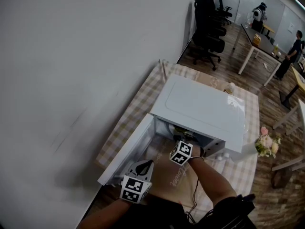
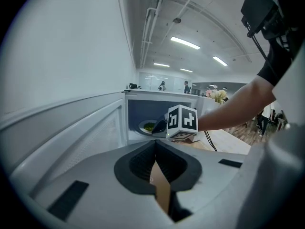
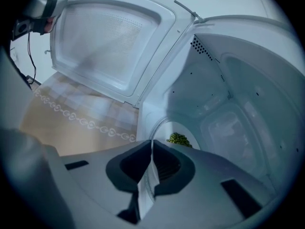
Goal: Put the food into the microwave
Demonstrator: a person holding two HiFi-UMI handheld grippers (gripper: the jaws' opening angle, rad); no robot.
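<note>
Greens (image 3: 178,139) sit heaped on a white plate (image 3: 162,129) inside the microwave (image 1: 198,106), just beyond the tips of the right tongs (image 3: 152,143). Those jaws are pressed together on what looks like the plate's near rim. The left tongs (image 2: 155,146) hang outside, jaws closed on nothing, with the open door (image 2: 71,128) to their left and the cavity ahead. The plate probably handles as stiff, smooth and breakable, and heavy enough that an edge pinch could let it tilt or slip. The loose food could then roll off. The rim is the only place to grip, so it must stay level until it rests flat.
</note>
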